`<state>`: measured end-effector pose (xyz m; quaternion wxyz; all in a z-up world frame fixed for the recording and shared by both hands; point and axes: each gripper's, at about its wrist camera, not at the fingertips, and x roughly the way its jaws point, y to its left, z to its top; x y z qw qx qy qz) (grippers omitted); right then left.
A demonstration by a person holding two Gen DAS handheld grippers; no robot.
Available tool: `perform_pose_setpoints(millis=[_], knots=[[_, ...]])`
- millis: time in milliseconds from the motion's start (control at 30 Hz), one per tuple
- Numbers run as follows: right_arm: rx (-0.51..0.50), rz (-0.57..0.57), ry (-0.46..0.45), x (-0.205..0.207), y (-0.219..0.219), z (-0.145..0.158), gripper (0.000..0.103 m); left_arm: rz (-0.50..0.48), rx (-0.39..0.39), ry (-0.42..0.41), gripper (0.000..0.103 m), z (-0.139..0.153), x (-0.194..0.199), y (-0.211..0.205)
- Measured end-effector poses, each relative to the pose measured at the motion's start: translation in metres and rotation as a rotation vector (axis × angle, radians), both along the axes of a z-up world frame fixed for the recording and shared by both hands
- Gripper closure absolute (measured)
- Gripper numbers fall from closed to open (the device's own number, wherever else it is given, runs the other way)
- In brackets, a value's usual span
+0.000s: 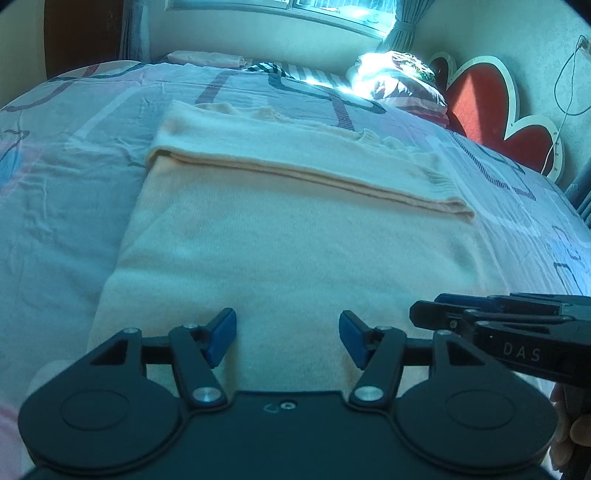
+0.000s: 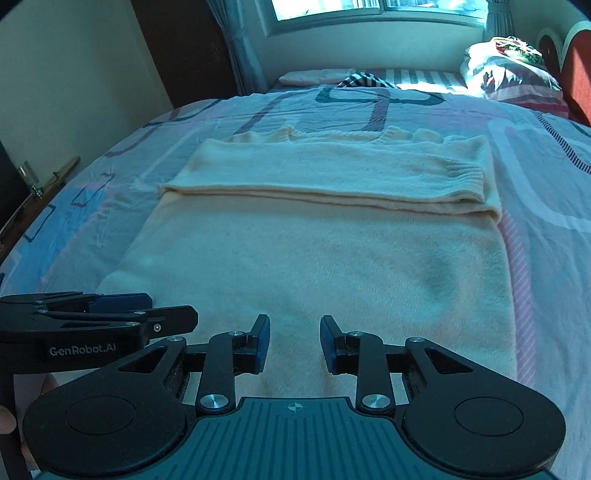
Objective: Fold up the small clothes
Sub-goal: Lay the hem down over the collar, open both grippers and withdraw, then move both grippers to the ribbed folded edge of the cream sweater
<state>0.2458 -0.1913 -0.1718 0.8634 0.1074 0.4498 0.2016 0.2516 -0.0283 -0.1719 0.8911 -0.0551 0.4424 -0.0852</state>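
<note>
A cream knitted sweater [image 1: 280, 236] [image 2: 317, 258] lies flat on the bed, its sleeves folded across the upper body into a band [image 2: 332, 181]. My left gripper [image 1: 288, 338] hovers over the sweater's near hem, open, with nothing between its blue pads. My right gripper [image 2: 294, 343] hangs over the same hem a little to the right, jaws narrowly apart and empty. Each gripper shows from the side in the other's view, the right gripper [image 1: 424, 314] at the right edge and the left gripper [image 2: 147, 306] at the left edge.
The bed carries a pink and blue patterned sheet [image 2: 546, 192]. Pillows and bundled bedding [image 2: 509, 77] lie at the far right by a red heart-shaped headboard [image 1: 480, 107]. A window [image 2: 369, 7] lights the far wall. A dark cabinet edge [image 2: 22, 206] stands left of the bed.
</note>
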Motion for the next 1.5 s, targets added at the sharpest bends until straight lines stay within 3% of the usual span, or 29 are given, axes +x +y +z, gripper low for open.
perform_pose_setpoints(millis=[133,300,533,667,767,967,1300,1500], knots=[[-0.057,-0.020,-0.005,-0.017,-0.003,-0.006,0.073,-0.021,0.036,-0.004,0.043,-0.004,-0.013,0.011],[-0.124,-0.118,0.001,-0.037,-0.016,-0.003,0.073,-0.039,0.025,-0.013,0.043,-0.002,-0.032,0.031],[-0.097,-0.100,-0.027,-0.084,0.015,0.021,0.072,-0.081,-0.038,-0.015,0.039,0.011,-0.061,0.040],[-0.088,-0.073,-0.044,-0.107,0.044,0.027,0.054,-0.139,-0.037,-0.014,0.037,0.008,-0.079,0.034],[-0.117,-0.078,-0.038,-0.120,0.052,0.023,0.052,-0.168,-0.010,-0.007,0.037,0.002,-0.091,0.034],[-0.198,-0.181,0.009,-0.143,0.025,0.009,0.052,-0.179,0.010,-0.019,0.037,-0.001,-0.112,0.053],[-0.238,-0.291,0.015,-0.185,-0.007,0.022,0.052,-0.110,0.012,-0.020,0.035,0.014,-0.141,0.087],[-0.272,-0.358,0.059,-0.207,-0.031,0.021,0.052,-0.068,-0.013,0.051,0.034,0.009,-0.153,0.112]])
